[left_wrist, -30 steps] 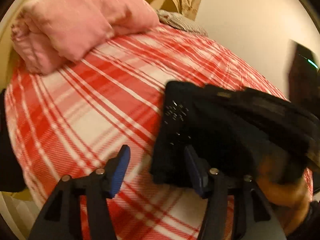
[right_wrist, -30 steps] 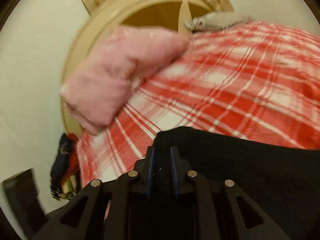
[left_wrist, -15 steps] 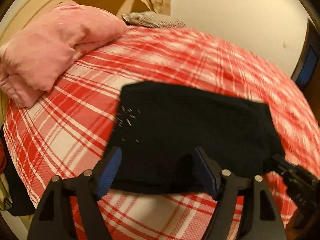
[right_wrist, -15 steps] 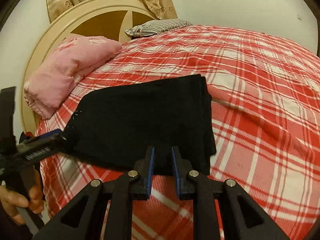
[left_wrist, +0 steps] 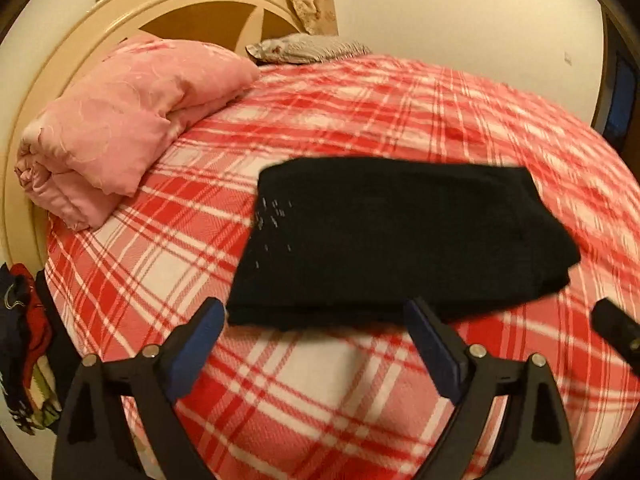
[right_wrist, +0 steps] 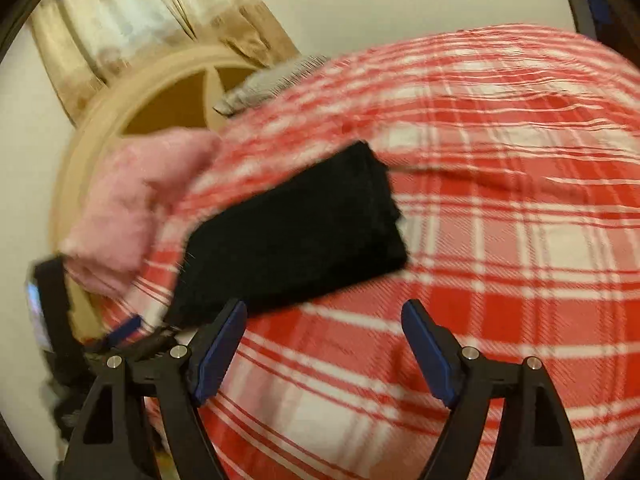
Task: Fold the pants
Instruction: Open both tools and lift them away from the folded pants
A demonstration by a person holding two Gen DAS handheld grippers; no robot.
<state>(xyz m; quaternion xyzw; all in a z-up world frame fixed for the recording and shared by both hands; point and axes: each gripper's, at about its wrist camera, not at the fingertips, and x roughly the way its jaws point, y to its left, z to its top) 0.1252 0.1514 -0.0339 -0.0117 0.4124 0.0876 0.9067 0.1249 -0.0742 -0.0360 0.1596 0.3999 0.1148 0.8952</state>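
Note:
The black pants (left_wrist: 392, 240) lie folded into a flat rectangle on the red and white plaid bed cover (left_wrist: 344, 384). My left gripper (left_wrist: 316, 340) is open, hovering just short of the bundle's near edge, with nothing between its fingers. In the right wrist view the folded pants (right_wrist: 296, 240) sit ahead and to the left. My right gripper (right_wrist: 324, 340) is open and empty above the plaid cover (right_wrist: 500, 240). A tip of the right gripper (left_wrist: 616, 332) shows at the right edge of the left wrist view.
A folded pink quilt (left_wrist: 120, 120) lies at the head of the bed by the round cream headboard (left_wrist: 192, 4). A striped pillow (left_wrist: 308, 46) sits behind it. Colourful clothes (left_wrist: 20, 344) hang off the bed's left side. The left gripper's body (right_wrist: 56, 320) shows at left.
My right gripper let go of the pants and opened wide, then pulled back. My left gripper also drew back from the bundle. The pants went from lifted to lying flat and folded.

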